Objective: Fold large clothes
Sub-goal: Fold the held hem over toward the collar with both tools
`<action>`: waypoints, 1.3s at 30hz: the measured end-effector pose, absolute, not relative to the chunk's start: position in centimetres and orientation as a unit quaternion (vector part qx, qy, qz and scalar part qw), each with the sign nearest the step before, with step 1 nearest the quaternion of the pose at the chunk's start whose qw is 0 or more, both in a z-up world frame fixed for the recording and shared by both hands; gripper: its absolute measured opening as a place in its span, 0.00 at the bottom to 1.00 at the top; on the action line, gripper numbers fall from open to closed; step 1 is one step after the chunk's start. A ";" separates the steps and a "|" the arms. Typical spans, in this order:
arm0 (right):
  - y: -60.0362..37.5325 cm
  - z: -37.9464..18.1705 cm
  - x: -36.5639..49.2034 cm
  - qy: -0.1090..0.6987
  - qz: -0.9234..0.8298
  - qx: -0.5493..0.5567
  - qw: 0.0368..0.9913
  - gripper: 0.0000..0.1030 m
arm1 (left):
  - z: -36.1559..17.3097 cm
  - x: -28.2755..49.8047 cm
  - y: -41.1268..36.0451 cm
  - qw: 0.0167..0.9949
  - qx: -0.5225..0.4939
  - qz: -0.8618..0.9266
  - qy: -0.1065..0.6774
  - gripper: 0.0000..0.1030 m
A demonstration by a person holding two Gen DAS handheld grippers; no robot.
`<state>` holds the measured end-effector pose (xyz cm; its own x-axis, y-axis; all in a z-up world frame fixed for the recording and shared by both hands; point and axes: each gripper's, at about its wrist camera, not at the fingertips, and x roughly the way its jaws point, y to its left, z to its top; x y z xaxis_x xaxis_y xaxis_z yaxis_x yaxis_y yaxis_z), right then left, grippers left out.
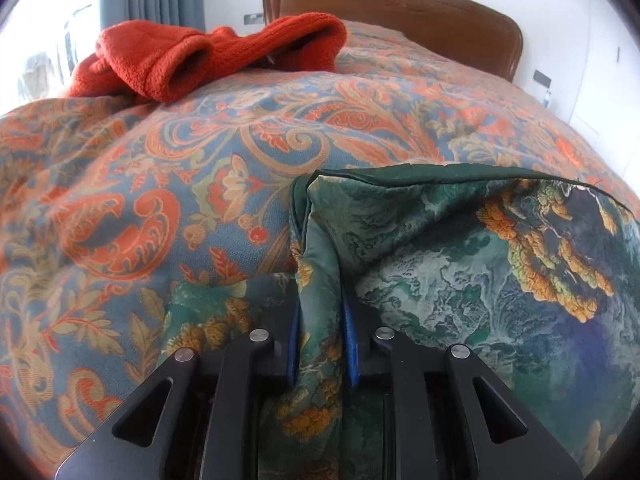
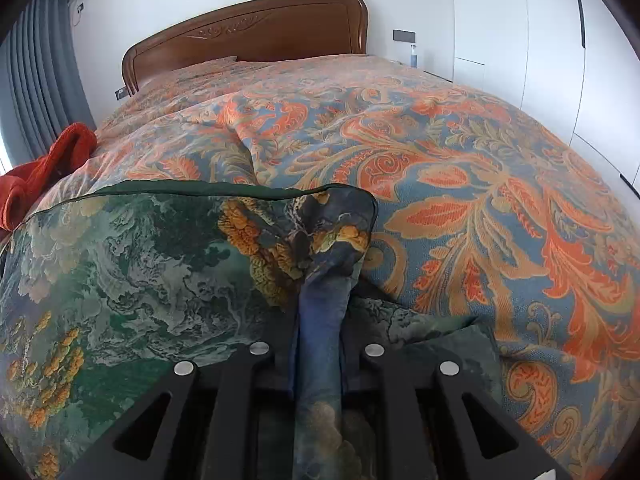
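Observation:
A large green garment with a printed landscape and orange-yellow patches lies on the bed and stretches between both grippers. My left gripper is shut on its left corner, with cloth pinched between the blue pads. My right gripper is shut on its right corner, where the cloth is bunched and bluish. The garment spreads to the left in the right wrist view, its dark hemmed edge running across the top.
The bed carries an orange and blue paisley cover, also in the right wrist view. A crumpled red-orange knit garment lies at the far left, also visible in the right wrist view. A wooden headboard stands behind. White wardrobes are on the right.

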<state>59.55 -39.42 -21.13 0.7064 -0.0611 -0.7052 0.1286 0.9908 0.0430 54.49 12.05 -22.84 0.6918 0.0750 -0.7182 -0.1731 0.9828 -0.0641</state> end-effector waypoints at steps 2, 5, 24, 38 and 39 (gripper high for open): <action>-39.6 -21.3 59.5 0.377 -0.048 0.052 0.923 0.15 | -23.0 54.6 12.1 0.918 -0.066 0.065 0.386 0.18; -39.7 -21.6 59.8 0.374 -0.044 0.059 0.925 0.15 | -23.1 54.6 12.3 0.918 -0.074 0.061 0.385 0.18; -39.9 -21.5 59.9 0.373 -0.041 0.067 0.925 0.17 | -22.9 54.3 12.6 0.921 -0.080 0.060 0.377 0.19; -42.2 -19.5 58.9 0.389 -0.034 0.136 0.910 0.40 | -18.2 50.0 13.4 0.916 -0.051 0.075 0.390 0.86; -42.3 -18.5 58.5 0.385 -0.042 0.134 0.912 0.58 | -17.5 49.2 13.0 0.918 -0.038 0.070 0.388 0.86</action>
<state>58.48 -42.33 -18.53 0.7004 0.0261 -0.7132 0.1804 0.9604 0.2122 49.25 13.01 -17.54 0.6888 0.0996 -0.7181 -0.1590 0.9872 -0.0155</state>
